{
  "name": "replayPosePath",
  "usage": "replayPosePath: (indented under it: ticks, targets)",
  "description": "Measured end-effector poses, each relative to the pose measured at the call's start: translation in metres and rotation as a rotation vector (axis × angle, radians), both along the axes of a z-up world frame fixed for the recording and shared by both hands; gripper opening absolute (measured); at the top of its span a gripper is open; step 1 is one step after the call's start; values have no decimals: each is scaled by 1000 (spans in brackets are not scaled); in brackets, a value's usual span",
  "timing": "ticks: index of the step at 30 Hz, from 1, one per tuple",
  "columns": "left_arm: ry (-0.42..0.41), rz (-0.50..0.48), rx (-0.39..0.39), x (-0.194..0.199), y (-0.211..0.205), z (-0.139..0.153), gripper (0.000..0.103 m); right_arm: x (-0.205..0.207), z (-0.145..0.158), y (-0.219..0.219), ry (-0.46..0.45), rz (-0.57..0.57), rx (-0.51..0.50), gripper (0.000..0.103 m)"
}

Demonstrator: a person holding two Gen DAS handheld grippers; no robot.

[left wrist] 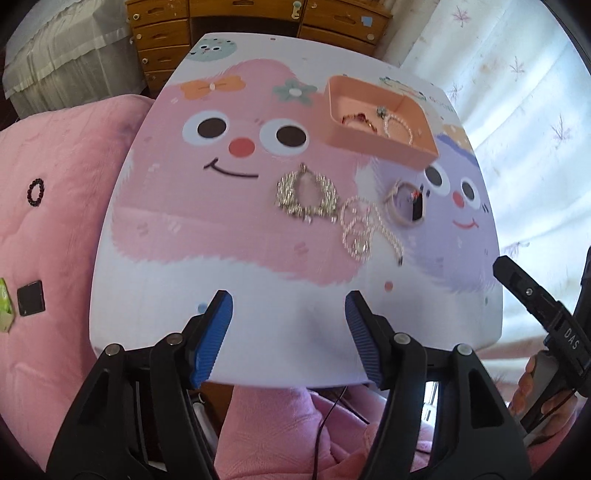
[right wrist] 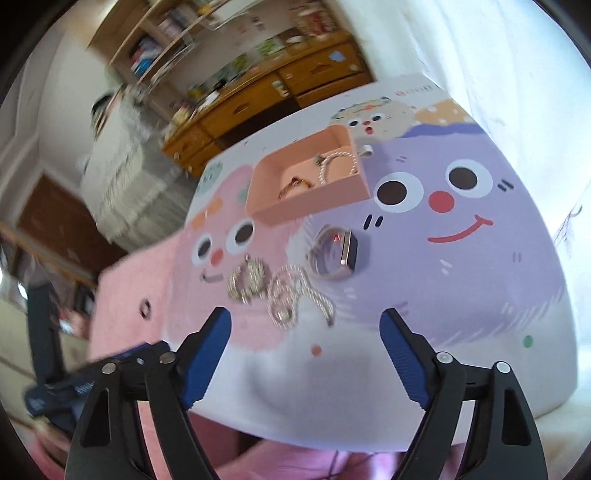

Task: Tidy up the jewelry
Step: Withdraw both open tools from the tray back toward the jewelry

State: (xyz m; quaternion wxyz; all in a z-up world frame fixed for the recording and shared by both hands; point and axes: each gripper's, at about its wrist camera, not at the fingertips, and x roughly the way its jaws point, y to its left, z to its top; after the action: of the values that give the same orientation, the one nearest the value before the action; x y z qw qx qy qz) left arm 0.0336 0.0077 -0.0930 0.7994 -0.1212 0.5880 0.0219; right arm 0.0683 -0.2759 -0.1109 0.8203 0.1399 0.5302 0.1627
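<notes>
On a small table (left wrist: 258, 314) printed with cartoon faces lie a sparkly silver piece with a pink stone (left wrist: 306, 192) (right wrist: 248, 278), a tangled pearl strand (left wrist: 364, 229) (right wrist: 295, 297) and a bangle with a dark square block (left wrist: 406, 205) (right wrist: 334, 253). An orange tray (left wrist: 384, 146) (right wrist: 314, 205) behind them holds a red bead bracelet (left wrist: 360, 120) (right wrist: 293, 184) and a pearl bracelet (left wrist: 397, 127) (right wrist: 338, 164). My left gripper (left wrist: 288, 314) hangs open over the table's near edge, nothing between its blue pads. My right gripper (right wrist: 304, 332) is open and empty, just short of the pearl strand.
A pink quilt (left wrist: 48, 229) lies left of the table with a dark bead ring (left wrist: 36, 192) (right wrist: 146, 308), a black square (left wrist: 31, 297) and a green packet (left wrist: 4, 306) on it. A wooden dresser (left wrist: 258, 33) stands behind the table. A white curtain (left wrist: 517, 110) hangs to the right.
</notes>
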Motion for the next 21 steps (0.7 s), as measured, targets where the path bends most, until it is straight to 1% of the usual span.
replayPosePath:
  ticks: [2,4,7,9,11,14,18,21]
  targets:
    - [-3,-24,9,-17,-2,0,61,-19,1,10,-23,47,-37,86]
    - [1,-39,12,-23,-4,0,61,-35,0,19,-32,86,-58,86]
    - [12,-49,10,-28,-3,-1,61,-52,-3,30,-43,139,-89,86]
    - [34,-57,14,-27,-2,-6,61,-63,-5,37,-64,175,-139,86]
    - [62,-63,15,-20,-1,-11,61,-71,-7,42,-87,201,-182,86]
    - [102,-72,7,-12,2,-21,61,-80,-12,47,-107,228,-217,86]
    - [162,-104,10,7,4,-35,63,-89,-23,60,-104,252,-252,86]
    - [190,-131,9,27,5,-45,66,-92,-31,74,-110,268,-261,86]
